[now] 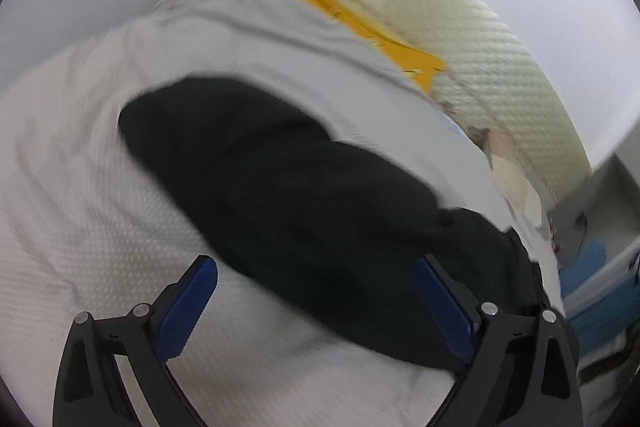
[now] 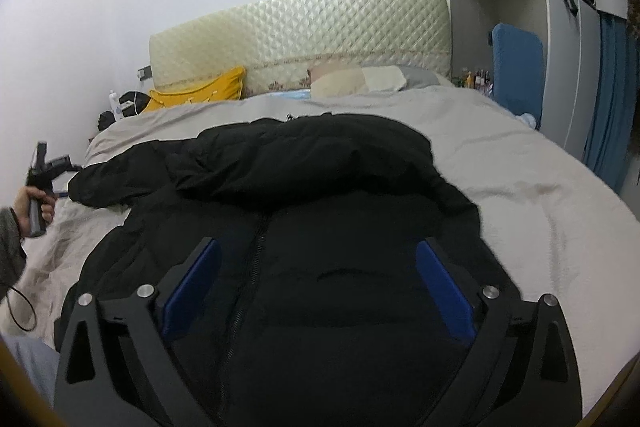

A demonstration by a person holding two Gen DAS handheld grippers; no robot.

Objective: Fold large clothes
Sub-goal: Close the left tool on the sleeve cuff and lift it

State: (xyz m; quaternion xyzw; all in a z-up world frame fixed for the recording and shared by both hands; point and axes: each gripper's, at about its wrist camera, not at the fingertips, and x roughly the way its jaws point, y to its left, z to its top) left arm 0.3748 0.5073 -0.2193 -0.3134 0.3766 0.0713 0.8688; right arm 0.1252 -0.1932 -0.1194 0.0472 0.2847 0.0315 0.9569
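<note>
A large black padded jacket (image 2: 320,187) lies on the bed, zipper up, with one sleeve folded across its upper part toward the left. My right gripper (image 2: 318,259) is open and empty just above the jacket's lower front. In the left wrist view, blurred and tilted, the jacket (image 1: 280,179) lies across the light bedspread. My left gripper (image 1: 316,271) is open and empty over the jacket's near edge. The left gripper also shows in the right wrist view (image 2: 52,167), held in a hand at the bed's left side near the sleeve end.
The bed has a light grey-beige bedspread (image 2: 520,167), a cream quilted headboard (image 2: 300,31), a yellow pillow (image 2: 200,93) and pale pillows (image 2: 360,79). A blue padded panel (image 2: 516,67) and grey cabinets stand at the right. Dark items sit by the bed's far left corner.
</note>
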